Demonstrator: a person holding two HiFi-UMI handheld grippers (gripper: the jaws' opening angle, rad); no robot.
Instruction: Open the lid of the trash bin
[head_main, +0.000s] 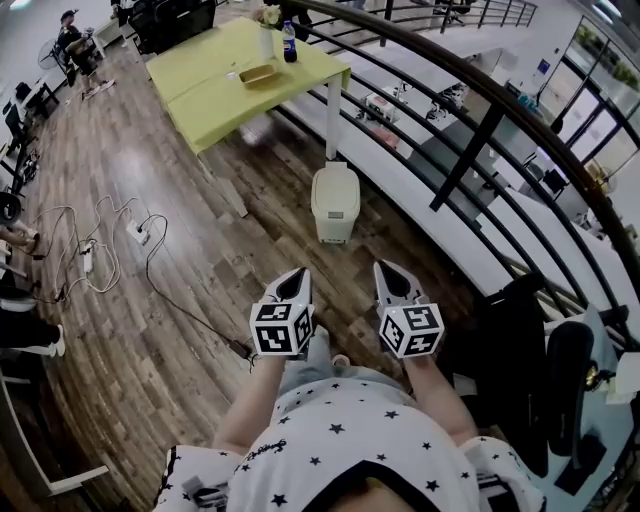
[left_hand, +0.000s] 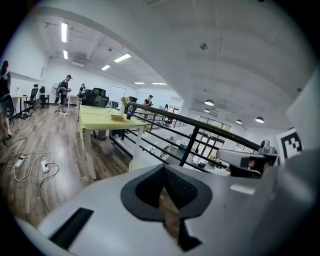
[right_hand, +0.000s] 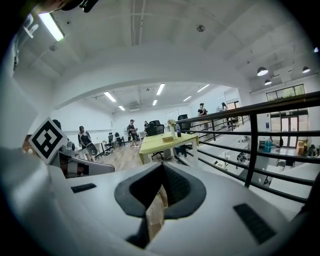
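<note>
Head view: we are looking down at a wooden floor (head_main: 150, 330), with a black railing (head_main: 480, 130) running along our right.
Table (head_main: 220, 95): yellow-green, standing beyond the bin.
Trash bin (head_main: 335, 208): white, standing upright by the table leg, ahead of both grippers and well apart from them; its lid (head_main: 335, 183) is lying shut, hiding the inside.
Left gripper (head_main: 293, 285): we are holding it low, jaws meeting at the tips, gripping nothing.
Right gripper (head_main: 392, 280): pointing forward just beside the left, jaws likewise pressing together, empty.
Tray (head_main: 257, 73): sitting on the table; contents too small to tell.
Bottle (head_main: 289, 42): standing near the tray.
</note>
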